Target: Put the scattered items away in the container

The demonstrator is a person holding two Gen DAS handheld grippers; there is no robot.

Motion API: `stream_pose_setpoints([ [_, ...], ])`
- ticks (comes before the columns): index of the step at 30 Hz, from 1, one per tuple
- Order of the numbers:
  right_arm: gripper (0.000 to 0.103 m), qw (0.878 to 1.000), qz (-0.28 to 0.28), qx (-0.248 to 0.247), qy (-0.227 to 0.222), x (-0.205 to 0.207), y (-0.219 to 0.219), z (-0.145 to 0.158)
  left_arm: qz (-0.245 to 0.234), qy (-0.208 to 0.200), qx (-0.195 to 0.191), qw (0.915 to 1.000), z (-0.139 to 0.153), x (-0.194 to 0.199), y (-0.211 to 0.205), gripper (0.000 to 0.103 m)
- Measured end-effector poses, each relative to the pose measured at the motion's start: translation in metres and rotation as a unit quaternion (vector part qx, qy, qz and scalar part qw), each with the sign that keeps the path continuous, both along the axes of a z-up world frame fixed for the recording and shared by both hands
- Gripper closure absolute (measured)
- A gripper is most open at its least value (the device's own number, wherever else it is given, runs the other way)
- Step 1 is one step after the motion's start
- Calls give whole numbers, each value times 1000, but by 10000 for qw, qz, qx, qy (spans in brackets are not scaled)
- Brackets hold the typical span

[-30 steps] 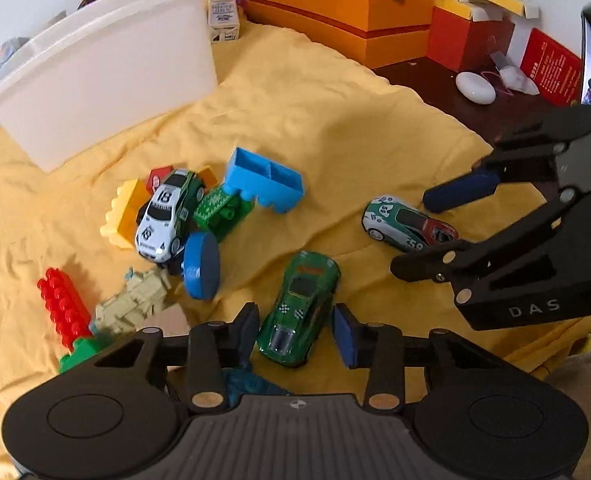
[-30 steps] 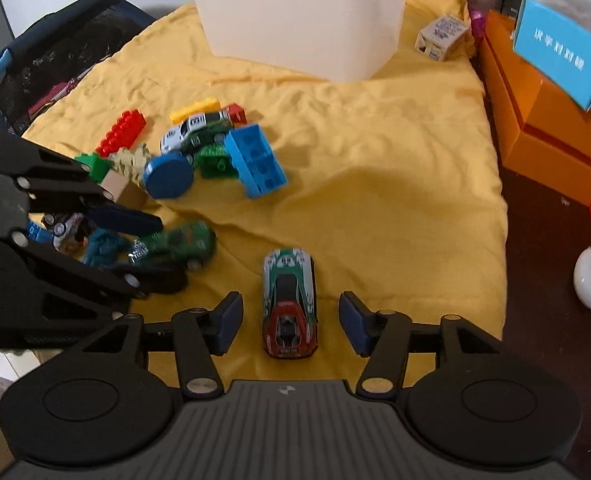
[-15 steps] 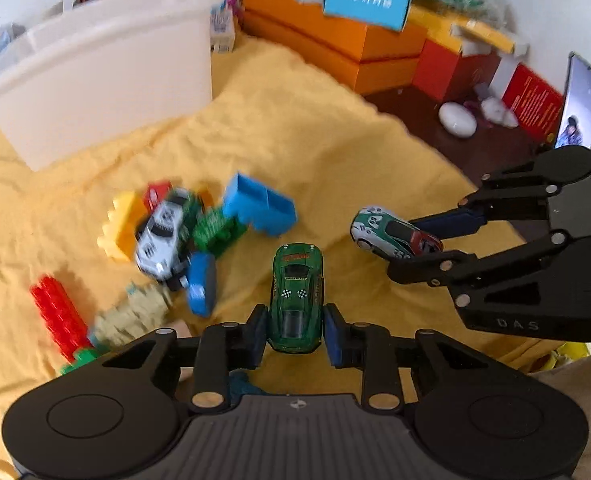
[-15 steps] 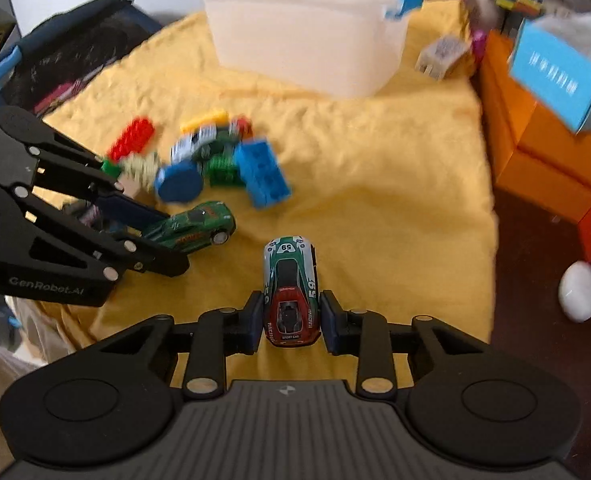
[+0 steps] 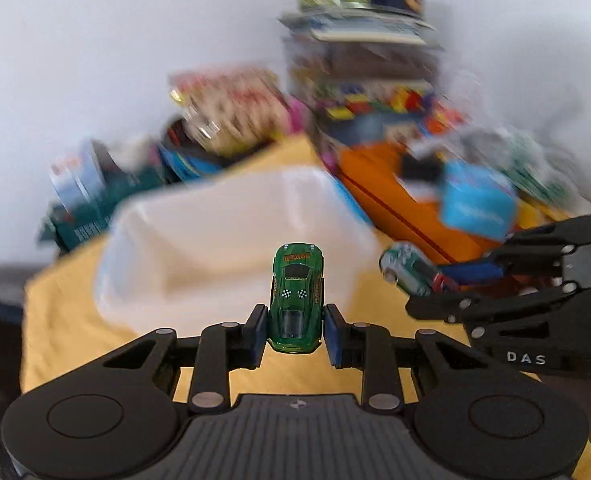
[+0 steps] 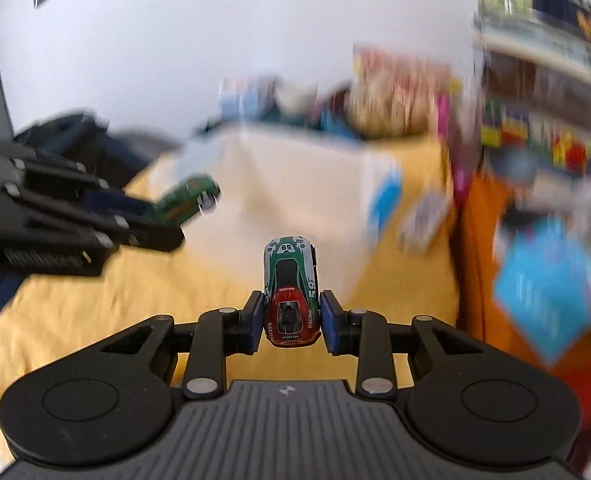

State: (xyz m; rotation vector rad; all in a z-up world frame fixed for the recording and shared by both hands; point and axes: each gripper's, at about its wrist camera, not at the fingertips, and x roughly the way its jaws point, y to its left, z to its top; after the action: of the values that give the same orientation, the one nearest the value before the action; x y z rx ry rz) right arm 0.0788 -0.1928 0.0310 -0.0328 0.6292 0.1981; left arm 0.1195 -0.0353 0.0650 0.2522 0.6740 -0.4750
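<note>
left wrist view: left tool (image 5: 294,330) pinching green car (image 5: 296,299) by its sides, nose fwd. white tub (image 5: 231,248) lies straight ahead & below, open top up; car's long axis points at it. right tool (image 5: 447,286) off to the right, pinching 2nd car (image 5: 409,268), about as near.

right wrist view: right tool (image 6: 291,322) pinching red-green car (image 6: 291,292), nose fwd; tub (image 6: 307,196) ahead, a bit left. yellow cloth (image 6: 95,304) under all; blurred clutter, white wall behind.

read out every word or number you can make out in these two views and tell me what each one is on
"59": roof and side of the red and green toy car in the right gripper.
"SPORT CAR" and "RACING": same car's rear.
"DAS": right gripper's body, seen from the left wrist.
Orange lettering on the green toy car in the left gripper: unreadable.
Background boxes: too blurred.
</note>
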Motion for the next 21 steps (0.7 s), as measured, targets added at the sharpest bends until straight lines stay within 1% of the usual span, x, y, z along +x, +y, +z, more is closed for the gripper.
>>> stream_pose_setpoints([
  [2,70,9997,-150,94,-164,32,4,9,141,0,-33,9999,2,31,1,70],
  [4,70,9990,-362,235,-122,61,2,8,352,63,-10,9994,-2,63,1,70],
  [6,68,9987,-502,106,-26,81,6,1,483,162,135,9986,-10,84,-2,70],
  [7,67,9985,-541,98,18,83,7,-3,593,165,152,9980,-12,85,1,70],
  [8,67,9983,-546,191,41,79,6,-5,649,157,112,9977,-12,82,4,68],
  [10,68,9985,-449,322,-47,60,-2,-6,542,137,-117,9984,-12,66,15,63],
  [13,66,9987,-423,274,-24,25,-9,-17,400,232,-370,9982,-20,28,29,62],
  [15,66,9987,-324,334,226,3,-13,-30,226,446,-396,9980,-32,4,32,62],
  [17,66,9976,-283,266,573,-17,-14,-47,202,641,-280,9973,-48,-18,30,62],
  [19,66,9960,-176,159,856,-32,-10,-62,8,919,-212,9955,-67,-38,26,62],
  [21,67,9932,-110,223,1137,-47,-11,-76,-80,1132,-146,9934,-81,-55,23,62],
])
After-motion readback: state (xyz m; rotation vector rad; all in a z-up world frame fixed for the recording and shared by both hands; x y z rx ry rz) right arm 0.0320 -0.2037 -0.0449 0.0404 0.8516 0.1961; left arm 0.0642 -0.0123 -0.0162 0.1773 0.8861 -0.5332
